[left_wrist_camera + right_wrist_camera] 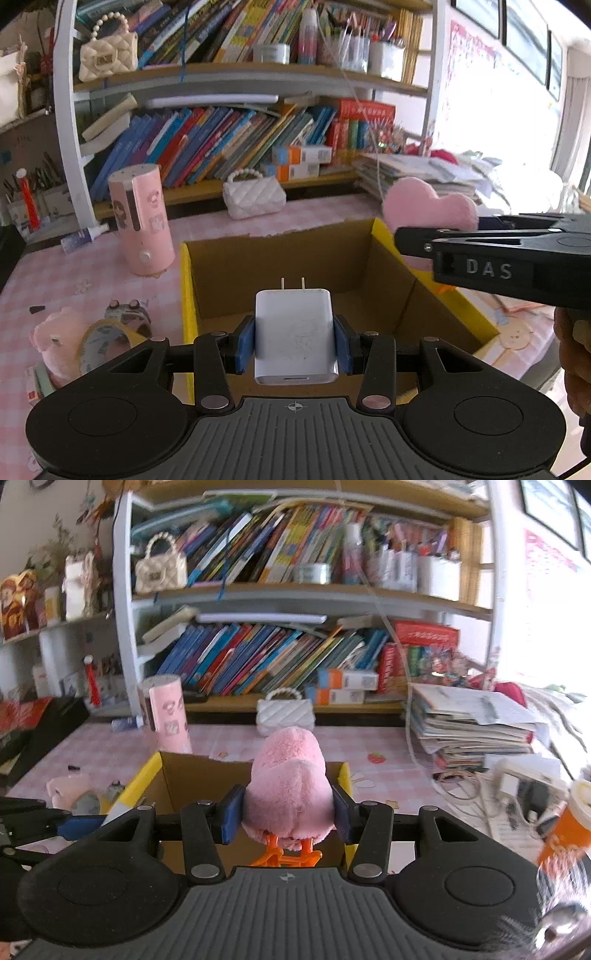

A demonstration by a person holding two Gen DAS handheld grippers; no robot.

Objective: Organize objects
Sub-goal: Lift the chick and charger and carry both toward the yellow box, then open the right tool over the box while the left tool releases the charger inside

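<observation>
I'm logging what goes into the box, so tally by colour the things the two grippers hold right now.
White: 1, the charger in the left gripper, over the cardboard box.
Pink: 1, the plush toy with orange feet in the right gripper.
Total: 2 held things.

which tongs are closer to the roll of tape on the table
Left. The left tongs, clamped on the white charger, hang just right of the tape roll. The right tongs, gripping the pink plush toy, are across the cardboard box.
</observation>
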